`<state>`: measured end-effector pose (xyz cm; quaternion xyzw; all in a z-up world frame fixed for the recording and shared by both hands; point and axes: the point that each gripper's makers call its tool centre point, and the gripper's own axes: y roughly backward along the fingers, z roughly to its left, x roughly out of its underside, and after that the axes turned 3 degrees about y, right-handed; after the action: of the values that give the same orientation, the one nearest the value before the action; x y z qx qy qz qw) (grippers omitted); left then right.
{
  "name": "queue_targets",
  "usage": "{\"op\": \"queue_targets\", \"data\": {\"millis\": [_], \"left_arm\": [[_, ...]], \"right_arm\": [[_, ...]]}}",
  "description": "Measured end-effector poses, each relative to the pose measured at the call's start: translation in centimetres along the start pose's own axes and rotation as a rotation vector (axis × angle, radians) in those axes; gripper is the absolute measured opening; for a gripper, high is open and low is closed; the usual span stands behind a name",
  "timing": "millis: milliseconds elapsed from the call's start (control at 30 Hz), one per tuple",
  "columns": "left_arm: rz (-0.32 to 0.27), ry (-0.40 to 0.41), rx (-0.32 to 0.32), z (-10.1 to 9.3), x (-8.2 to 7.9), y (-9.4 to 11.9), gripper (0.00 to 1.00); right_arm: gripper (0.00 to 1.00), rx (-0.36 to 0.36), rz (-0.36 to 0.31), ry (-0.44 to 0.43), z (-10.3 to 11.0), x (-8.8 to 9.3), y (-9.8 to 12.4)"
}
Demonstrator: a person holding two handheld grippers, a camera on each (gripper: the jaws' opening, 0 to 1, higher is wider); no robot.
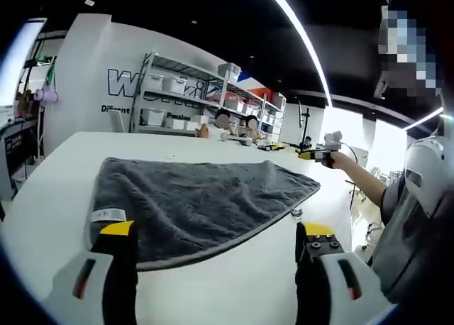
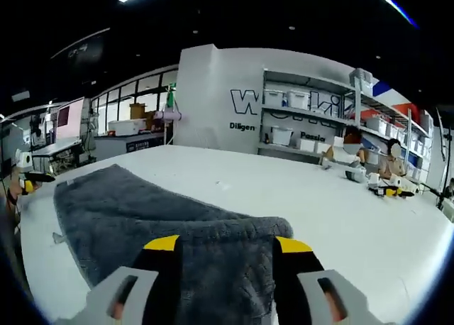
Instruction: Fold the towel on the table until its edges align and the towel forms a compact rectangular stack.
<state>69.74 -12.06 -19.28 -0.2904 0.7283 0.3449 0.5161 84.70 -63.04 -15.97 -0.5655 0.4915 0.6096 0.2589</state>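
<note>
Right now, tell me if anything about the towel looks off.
The grey towel lies flat but skewed on the white table, its near edge running diagonally. One corner is bunched near the right claw. No damage or spills visible.

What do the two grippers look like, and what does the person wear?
The left gripper and the right gripper each have black jaws with yellow tips on a light grey body with orange-red slot marks. The person's sleeve is grey.
</note>
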Motion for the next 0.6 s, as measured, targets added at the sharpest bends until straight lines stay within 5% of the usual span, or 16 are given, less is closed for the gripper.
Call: {"op": "queue_targets", "data": {"millis": [267, 600], "left_arm": [[0.002, -0.001, -0.002, 0.5, -0.1, -0.2, 0.97], [0.009, 0.007, 0.0, 1.0, 0.2, -0.4, 0.97]], "right_arm": [[0.6, -0.028, 0.009, 0.017, 4.5, 0.8, 2.4], [0.72, 0.041, 0.045, -0.016, 6.8, 2.7, 5.4]]}}
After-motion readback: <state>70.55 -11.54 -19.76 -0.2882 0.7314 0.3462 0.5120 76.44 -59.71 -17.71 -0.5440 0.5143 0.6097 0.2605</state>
